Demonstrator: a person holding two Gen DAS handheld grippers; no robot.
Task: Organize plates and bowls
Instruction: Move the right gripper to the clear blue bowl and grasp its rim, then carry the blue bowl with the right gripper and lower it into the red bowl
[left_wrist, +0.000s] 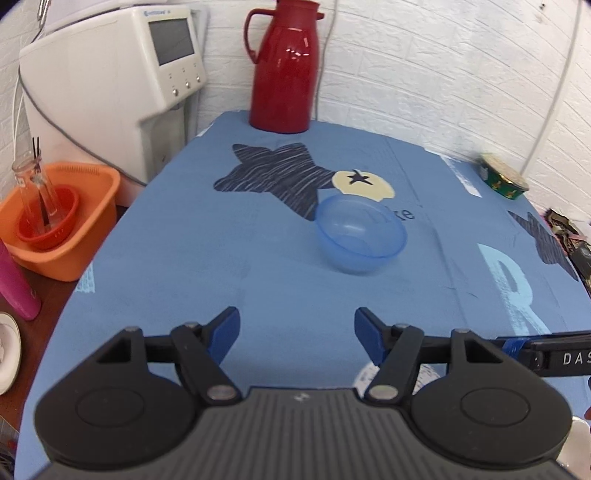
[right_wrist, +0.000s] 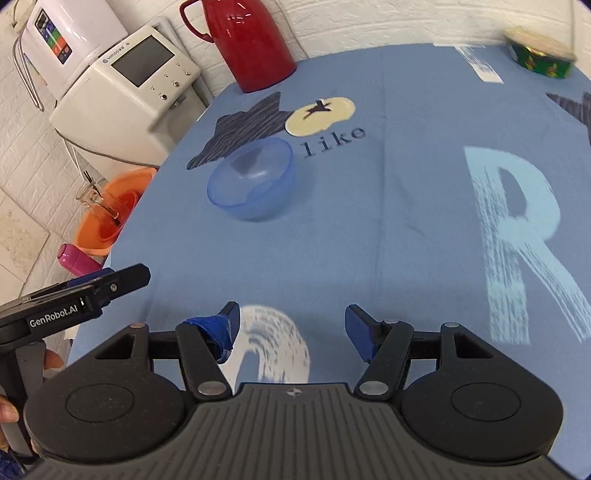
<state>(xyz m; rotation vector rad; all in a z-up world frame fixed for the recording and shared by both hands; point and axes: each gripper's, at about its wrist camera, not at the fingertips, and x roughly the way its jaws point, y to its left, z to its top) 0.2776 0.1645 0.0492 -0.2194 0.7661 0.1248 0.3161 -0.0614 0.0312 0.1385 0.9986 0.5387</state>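
A translucent blue bowl (left_wrist: 360, 234) stands upright on the blue tablecloth (left_wrist: 221, 240), beside the dark star print. My left gripper (left_wrist: 296, 334) is open, hovering over the cloth short of the bowl, nothing between its blue pads. In the right wrist view the same blue bowl (right_wrist: 253, 177) lies ahead and to the left. My right gripper (right_wrist: 291, 328) is open and empty near the table's front edge. The left gripper's black body (right_wrist: 74, 299) shows at the left of that view, held by a hand.
A red thermos jug (left_wrist: 286, 66) stands at the table's far edge. A green patterned tin (left_wrist: 504, 177) sits far right. Left of the table are a white appliance (left_wrist: 110, 85), an orange basin (left_wrist: 62, 225) holding a red bowl and glass, a pink bottle (left_wrist: 16, 288), and a white plate (left_wrist: 7, 350).
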